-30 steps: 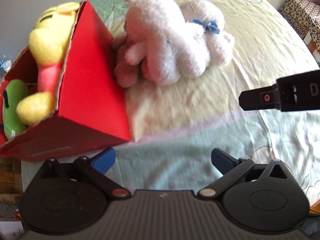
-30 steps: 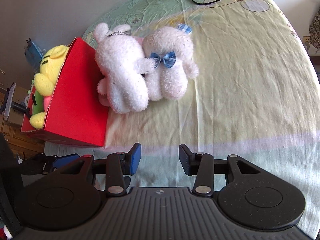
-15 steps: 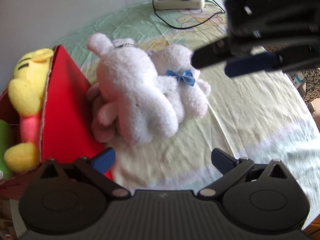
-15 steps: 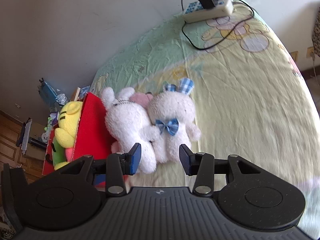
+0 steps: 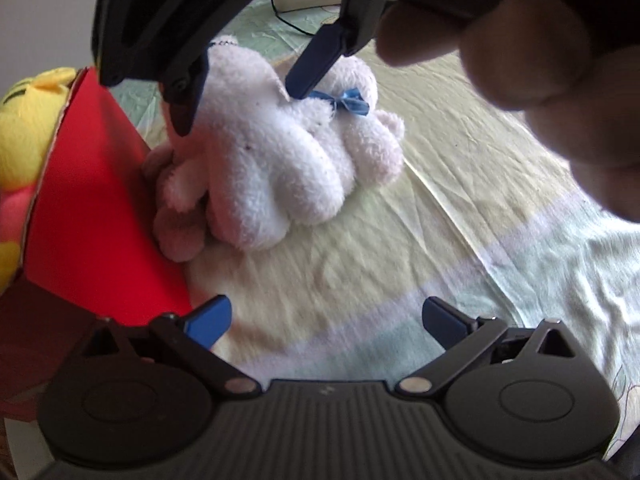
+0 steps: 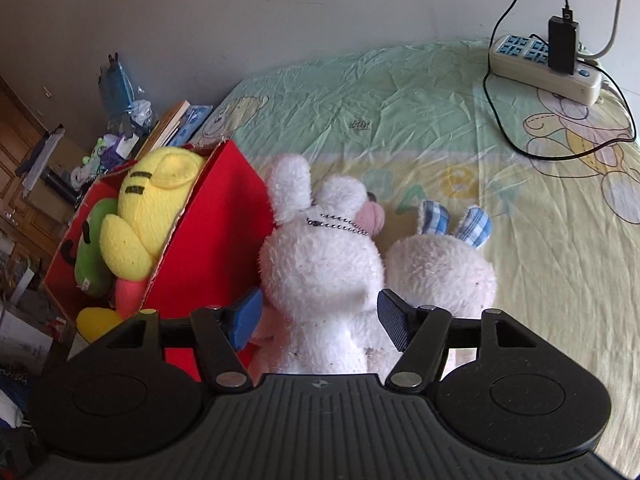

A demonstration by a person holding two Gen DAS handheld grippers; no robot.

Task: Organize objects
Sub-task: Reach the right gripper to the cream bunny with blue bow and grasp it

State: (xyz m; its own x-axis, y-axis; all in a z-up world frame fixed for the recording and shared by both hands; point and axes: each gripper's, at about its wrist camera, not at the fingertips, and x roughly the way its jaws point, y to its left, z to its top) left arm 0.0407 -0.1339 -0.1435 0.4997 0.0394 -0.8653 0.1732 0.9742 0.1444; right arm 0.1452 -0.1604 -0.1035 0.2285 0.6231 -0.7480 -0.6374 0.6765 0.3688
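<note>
Left wrist view: the left gripper [image 5: 326,318] is hanging wide open and empty at the bottom of the frame. Upper left, the right gripper [image 5: 240,92] is straddling the white plush rabbit [image 5: 276,152] lying against the red box [image 5: 92,200], its jaws having just been opening.

Right wrist view: the rabbit [image 6: 324,276] is sitting between the spread pads, ungripped. The bow-tied bunny [image 6: 440,272] is pressing alongside at centre right, so a closing pad is risking snagging it or pinching only fur.

A white power strip [image 6: 546,70] lies on the bed's cartoon-print sheet [image 6: 420,120], a black charger [image 6: 562,44] plugged in. Books [image 6: 172,124] and blurred clutter, perhaps bags, sit beside the bed.
</note>
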